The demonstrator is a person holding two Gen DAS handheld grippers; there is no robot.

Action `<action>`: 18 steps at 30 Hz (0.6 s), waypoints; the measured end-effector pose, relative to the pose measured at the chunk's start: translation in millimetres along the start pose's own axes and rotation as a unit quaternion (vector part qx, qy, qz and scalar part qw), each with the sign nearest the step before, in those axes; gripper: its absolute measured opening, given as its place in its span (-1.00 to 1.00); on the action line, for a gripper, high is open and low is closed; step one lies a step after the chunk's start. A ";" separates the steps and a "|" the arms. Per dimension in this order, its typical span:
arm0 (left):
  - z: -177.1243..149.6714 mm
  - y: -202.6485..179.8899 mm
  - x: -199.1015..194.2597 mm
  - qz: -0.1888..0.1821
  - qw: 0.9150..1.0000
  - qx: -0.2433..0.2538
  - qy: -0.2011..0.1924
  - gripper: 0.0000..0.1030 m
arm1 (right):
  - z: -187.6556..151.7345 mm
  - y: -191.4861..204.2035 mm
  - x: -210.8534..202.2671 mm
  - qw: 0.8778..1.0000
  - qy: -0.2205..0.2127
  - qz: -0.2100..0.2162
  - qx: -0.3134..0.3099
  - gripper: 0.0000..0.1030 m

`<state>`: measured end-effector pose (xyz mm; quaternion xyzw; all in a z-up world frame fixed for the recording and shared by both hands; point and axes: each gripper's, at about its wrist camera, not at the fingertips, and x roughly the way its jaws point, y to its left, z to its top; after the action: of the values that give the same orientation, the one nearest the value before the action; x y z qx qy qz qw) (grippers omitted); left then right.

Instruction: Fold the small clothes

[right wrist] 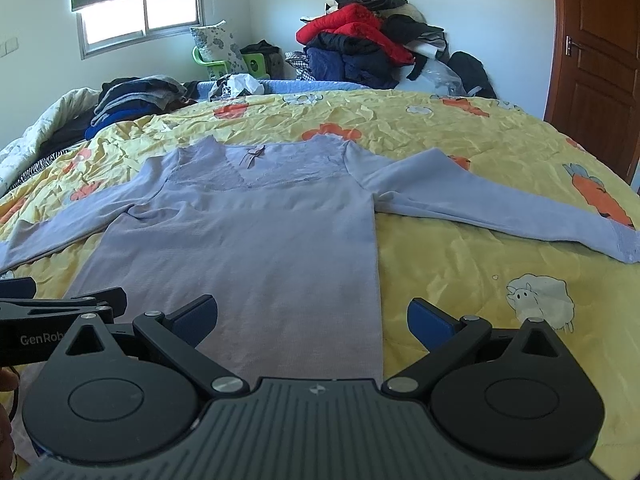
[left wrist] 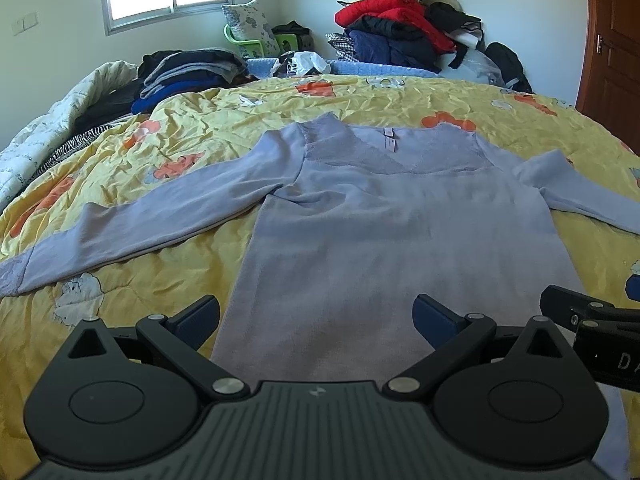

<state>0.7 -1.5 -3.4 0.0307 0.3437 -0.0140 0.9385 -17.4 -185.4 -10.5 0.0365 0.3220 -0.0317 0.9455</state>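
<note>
Two grippers: both low at the near edge of the bed, side by side, nothing in either one
left gripper: jaws spread wide, empty, hanging over the bottom hem of the top, roughly mid-body w/ one finger off the left edge of the fabric
right gripper: also wide open, empty, over the hem's right corner; one blue pad sits out over bare quilt, the other over fabric
touching or not: can't tell if either actually touches the cloth
top: lilac long-sleeve, lacy V neck w/ a small bow, laid flat face up, neck pointing away toward the far wall
left sleeve: stretched out sideways, cuff near the bed's left side
right sleeve: stretched out to the other side, lace cuff close to a carrot print
quilt: yellow, crumpled, sheep + carrot cartoons, top lies right on it
folded stack: dark + grey clothes at the far left of the bed
clothes heap: red jacket, black + navy stuff piled vs the back wall
window: bright, lotus-print blind half down
door: brown wood, far right
</note>
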 end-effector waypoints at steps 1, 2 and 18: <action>-0.2 -0.2 0.0 0.000 1.000 0.001 0.000 1.00 | -0.3 0.1 -0.3 1.000 -0.001 -0.001 0.000 0.99; 0.0 -0.1 0.1 0.000 1.000 0.001 0.000 1.00 | -0.2 -0.5 -0.6 1.000 -0.001 -0.001 0.000 0.99; 0.4 -2.8 -1.2 -0.002 1.000 0.008 0.000 1.00 | -1.6 -1.3 -2.0 1.000 -0.007 -0.001 0.003 0.99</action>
<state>-0.2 -4.4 -2.4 0.0377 0.3434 -0.0182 0.9382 -20.1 -186.5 -10.5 0.0385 0.3157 -0.0336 0.9475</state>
